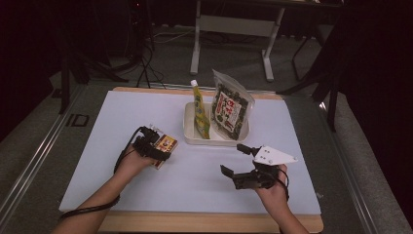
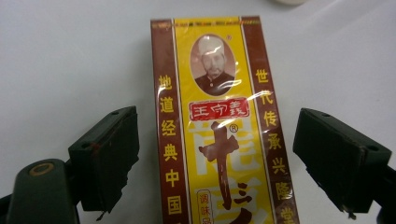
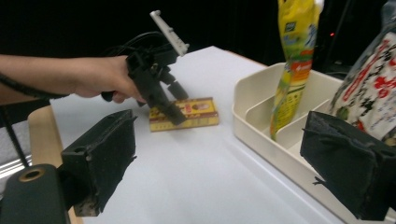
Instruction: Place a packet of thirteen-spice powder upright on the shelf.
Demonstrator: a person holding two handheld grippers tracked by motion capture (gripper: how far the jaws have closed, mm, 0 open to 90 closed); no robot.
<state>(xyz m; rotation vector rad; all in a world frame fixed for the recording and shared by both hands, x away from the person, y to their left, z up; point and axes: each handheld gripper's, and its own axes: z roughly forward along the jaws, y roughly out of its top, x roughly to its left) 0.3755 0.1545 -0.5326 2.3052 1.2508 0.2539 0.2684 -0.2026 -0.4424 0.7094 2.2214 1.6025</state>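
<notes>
1. The left gripper (image 1: 158, 146) is hanging over the yellow-and-brown box (image 1: 165, 145), left of centre on the white table (image 1: 146, 117).
2. In the left gripper view the box (image 2: 219, 130) is lying flat on the table between the two black jaws. There is a gap on each side and the pads are not pressing on it, so the claw is standing open and gripping nothing.
3. In the right gripper view the left gripper (image 3: 168, 105) is angling down onto the box (image 3: 196, 112), with the person's hand (image 3: 100, 77) behind it.
4. The right gripper (image 1: 238, 158) is hovering at the right front of the table, just in front of the cream tray (image 1: 187, 129). Its jaws are standing wide apart with nothing between them.
5. The tray is sitting past the middle of the table, apart from the box. A yellow pouch (image 1: 199, 109) and a dark snack bag (image 1: 231, 107) are standing upright in it.
</notes>
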